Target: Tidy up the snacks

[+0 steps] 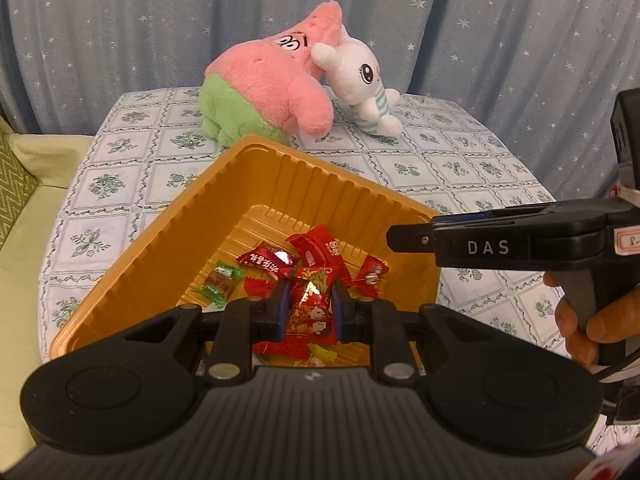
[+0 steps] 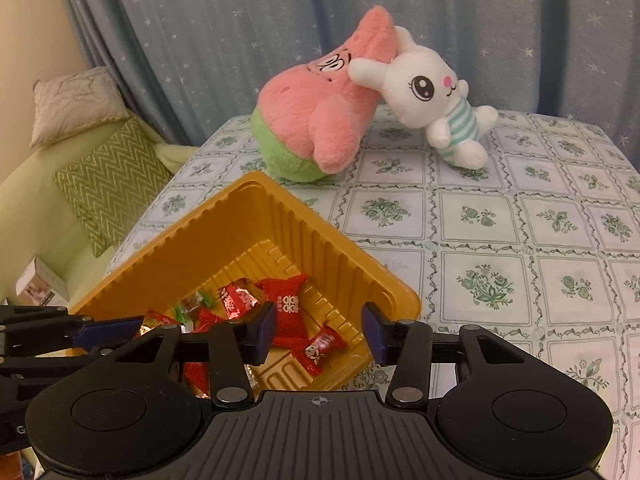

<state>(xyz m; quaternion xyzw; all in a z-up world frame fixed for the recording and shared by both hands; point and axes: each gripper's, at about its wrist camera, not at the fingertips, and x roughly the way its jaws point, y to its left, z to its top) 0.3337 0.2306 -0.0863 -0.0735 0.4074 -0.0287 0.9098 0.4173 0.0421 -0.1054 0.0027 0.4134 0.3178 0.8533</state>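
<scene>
An orange plastic tray (image 1: 160,236) sits on the table and holds several wrapped snacks, mostly red (image 1: 320,248), with one green candy (image 1: 222,280). My left gripper (image 1: 310,306) is shut on a red snack packet (image 1: 310,312) and holds it over the tray's near part. My right gripper (image 2: 318,330) is open and empty above the tray's right corner (image 2: 404,296). It shows in the left wrist view (image 1: 404,238) from the side at the tray's right rim. The tray's snacks (image 2: 286,310) also show in the right wrist view.
A pink and green star plush (image 1: 268,80) and a white rabbit plush (image 1: 364,84) lie at the table's far side. The table has a floral checked cloth (image 2: 520,240). A sofa with cushions (image 2: 108,176) stands to the left. A starry blue curtain (image 2: 240,20) hangs behind.
</scene>
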